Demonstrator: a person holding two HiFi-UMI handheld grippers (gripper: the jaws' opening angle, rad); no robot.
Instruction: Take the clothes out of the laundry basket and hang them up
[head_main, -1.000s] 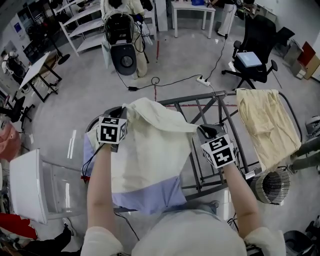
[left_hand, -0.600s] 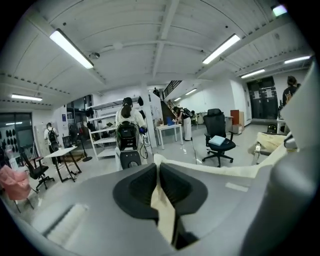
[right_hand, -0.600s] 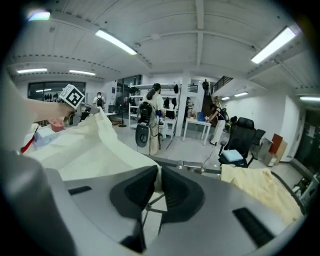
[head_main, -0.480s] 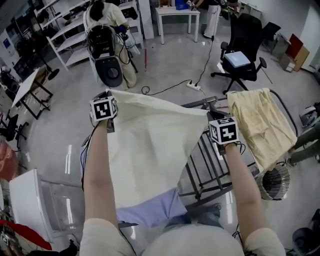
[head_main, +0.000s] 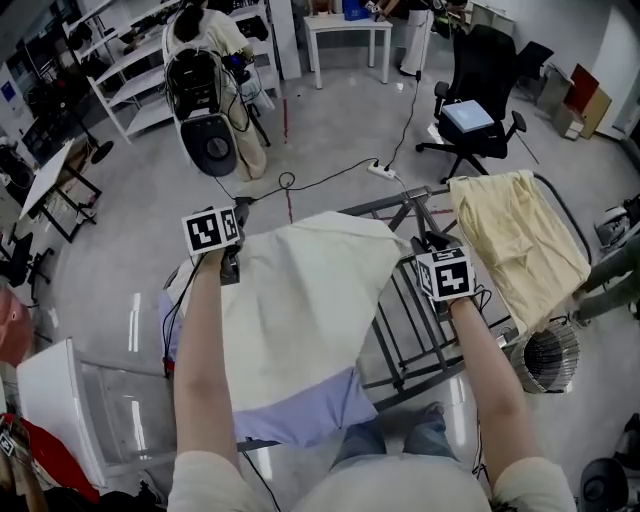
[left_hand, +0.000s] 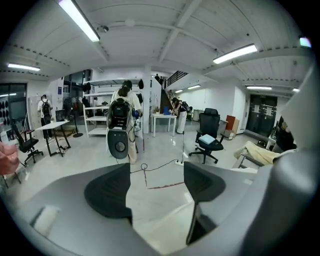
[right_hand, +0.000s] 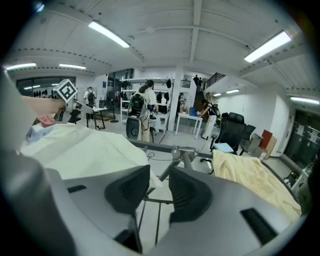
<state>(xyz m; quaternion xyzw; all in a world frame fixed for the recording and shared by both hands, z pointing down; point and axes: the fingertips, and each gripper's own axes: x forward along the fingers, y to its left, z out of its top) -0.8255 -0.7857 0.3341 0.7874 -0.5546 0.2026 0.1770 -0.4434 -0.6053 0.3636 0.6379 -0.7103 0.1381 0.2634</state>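
cream garment (head_main: 300, 300) no longer being held taut between grippers; now lying draped over drying rack (head_main: 385, 203), beside yellow garment (head_main: 520, 240) already hanging there. both jaws just been opening, so release seemingly happening and this piece looking hung. left gripper (left_hand: 157, 185) jaws gaping wide, gripping nothing, cloth edge lying below them. right gripper (right_hand: 159, 186) jaws standing slightly apart, cloth corner showing beyond gap, pads not pressing it.

I am seeing smooth, soft cream cloth (head_main: 300, 290) lying over the grey metal rack (right_hand: 176, 150). Crinkly yellow cloth (head_main: 515, 245) is hanging on its right end. The floor (head_main: 330, 150) around it is shining.
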